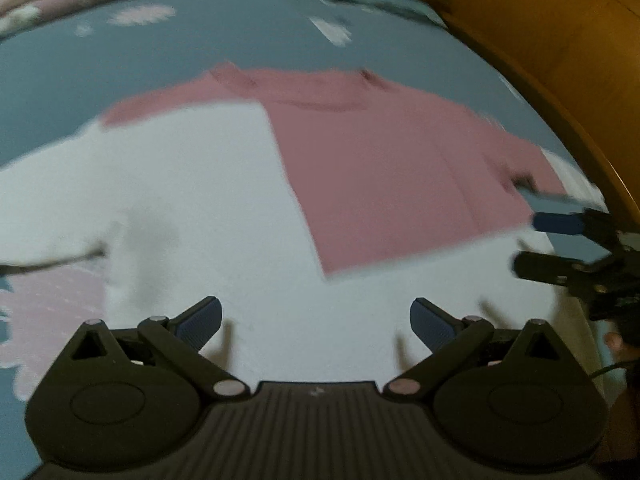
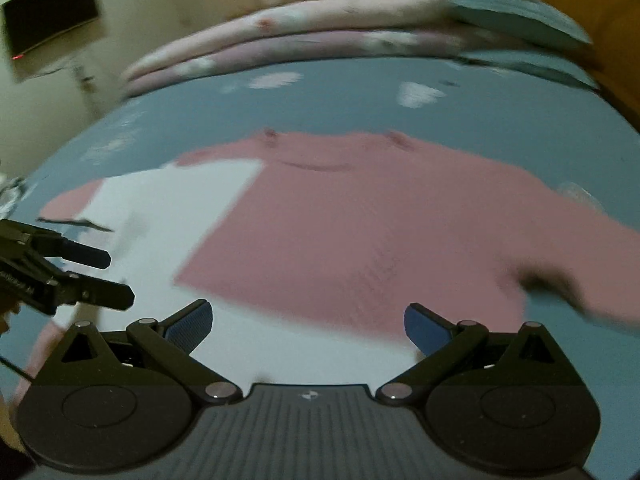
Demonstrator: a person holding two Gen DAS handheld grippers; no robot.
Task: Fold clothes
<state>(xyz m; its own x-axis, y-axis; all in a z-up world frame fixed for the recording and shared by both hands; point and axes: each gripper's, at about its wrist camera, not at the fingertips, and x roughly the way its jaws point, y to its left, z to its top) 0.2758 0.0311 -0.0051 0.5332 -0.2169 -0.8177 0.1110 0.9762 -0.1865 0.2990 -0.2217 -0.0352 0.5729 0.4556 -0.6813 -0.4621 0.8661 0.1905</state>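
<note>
A pink long-sleeved top lies spread on a blue bedspread, neck at the far side, partly over a white garment. In the right wrist view the pink top fills the middle and the white garment lies at its left. My left gripper is open and empty, low over the white garment. My right gripper is open and empty at the pink top's near hem. Each gripper shows in the other's view, the right and the left, both with jaws apart.
Folded pink and white bedding and a blue pillow lie along the bed's far side. A wooden bed frame runs along the right. A dark box sits by the wall at far left. A pink-patterned patch shows near left.
</note>
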